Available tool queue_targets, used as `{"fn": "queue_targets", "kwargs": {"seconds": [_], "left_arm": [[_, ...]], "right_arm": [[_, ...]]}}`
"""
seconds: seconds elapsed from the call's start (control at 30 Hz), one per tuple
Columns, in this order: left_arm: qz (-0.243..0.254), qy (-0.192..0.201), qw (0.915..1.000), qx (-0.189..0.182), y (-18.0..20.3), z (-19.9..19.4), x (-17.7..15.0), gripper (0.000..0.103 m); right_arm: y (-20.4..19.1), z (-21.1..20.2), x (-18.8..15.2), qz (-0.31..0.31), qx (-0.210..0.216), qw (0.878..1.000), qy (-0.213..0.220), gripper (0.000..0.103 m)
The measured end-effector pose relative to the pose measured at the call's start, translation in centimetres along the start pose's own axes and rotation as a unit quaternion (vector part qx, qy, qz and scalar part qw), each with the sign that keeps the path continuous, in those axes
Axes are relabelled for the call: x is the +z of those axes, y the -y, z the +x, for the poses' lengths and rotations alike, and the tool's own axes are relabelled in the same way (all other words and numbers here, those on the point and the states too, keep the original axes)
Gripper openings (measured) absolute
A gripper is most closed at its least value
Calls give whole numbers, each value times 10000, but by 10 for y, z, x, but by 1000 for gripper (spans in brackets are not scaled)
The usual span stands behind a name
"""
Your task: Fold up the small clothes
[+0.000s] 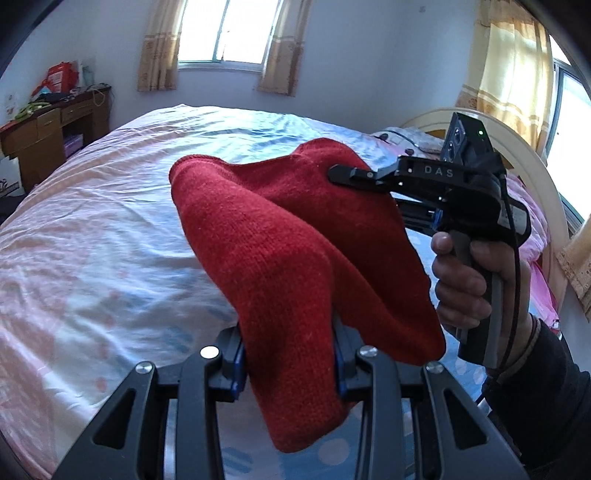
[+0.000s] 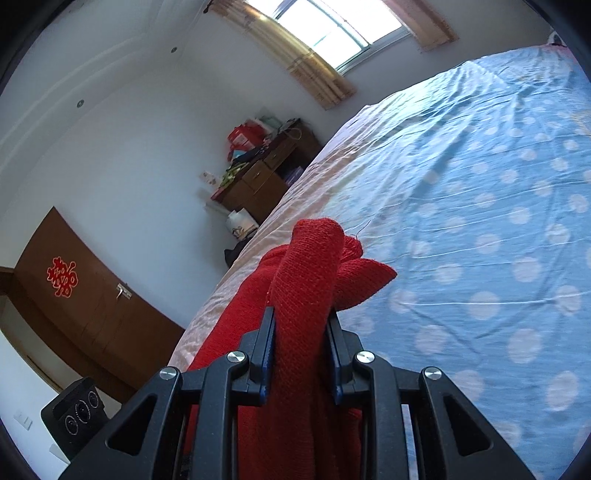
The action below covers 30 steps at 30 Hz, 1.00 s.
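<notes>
The bed (image 1: pixel 110 221) spans the background under a dotted sheet. The red knit garment (image 1: pixel 280 240) hangs above it, clamped at one end by the left gripper (image 1: pixel 288 362) and at the other by the right gripper (image 2: pixel 301 354).

Counted in the bedroom: one garment, two tongs, one bed.

One red knitted garment (image 1: pixel 295 266), clamped by two tongs: the left tongs (image 1: pixel 288 363) at the bottom of the left wrist view, and the right tongs (image 1: pixel 341 173) reaching in from the right, held by one visible hand (image 1: pixel 465 280) in one dark sleeve (image 1: pixel 546 398). One bed (image 1: pixel 92 221) under one sheet. Two windows show in the left wrist view, one straight ahead (image 1: pixel 225 29) and one at the right edge (image 1: pixel 570 129), each flanked by yellow curtains. One wooden dresser (image 1: pixel 48 133) with a clutter of items too small to count. One brown door (image 2: pixel 92 314) bearing one red paper decoration (image 2: pixel 62 277).
</notes>
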<state>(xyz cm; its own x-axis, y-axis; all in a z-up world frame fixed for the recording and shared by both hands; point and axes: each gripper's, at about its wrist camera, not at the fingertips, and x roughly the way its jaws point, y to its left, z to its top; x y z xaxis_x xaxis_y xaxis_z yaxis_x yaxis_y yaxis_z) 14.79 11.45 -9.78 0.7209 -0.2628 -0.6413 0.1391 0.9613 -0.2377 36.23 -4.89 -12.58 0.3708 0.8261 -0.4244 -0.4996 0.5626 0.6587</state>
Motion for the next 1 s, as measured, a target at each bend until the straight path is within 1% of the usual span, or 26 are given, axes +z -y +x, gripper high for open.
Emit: {"fn": "queue_targets", "kwargs": {"seconds": [0.27, 0.43, 0.73, 0.87, 1.0], "left_arm": [[-178, 111, 9996, 182, -19, -11, -7, 37], [-260, 162, 9991, 293, -32, -17, -12, 37], [-261, 213, 9981, 520, -43, -20, -23, 37], [-295, 153, 9975, 632, -52, -18, -30, 37], [-425, 1, 9966, 712, -62, -13, -41, 37]], "right_arm": [[-23, 35, -5, -160, 76, 9996, -225, 24], [-32, 49, -9, -268, 94, 9990, -347, 24], [-44, 78, -16, -350, 46, 9977, -577, 24], [-45, 96, -23, -385, -28, 9965, -744, 24], [-43, 113, -31, -430, -142, 9950, -893, 24]]}}
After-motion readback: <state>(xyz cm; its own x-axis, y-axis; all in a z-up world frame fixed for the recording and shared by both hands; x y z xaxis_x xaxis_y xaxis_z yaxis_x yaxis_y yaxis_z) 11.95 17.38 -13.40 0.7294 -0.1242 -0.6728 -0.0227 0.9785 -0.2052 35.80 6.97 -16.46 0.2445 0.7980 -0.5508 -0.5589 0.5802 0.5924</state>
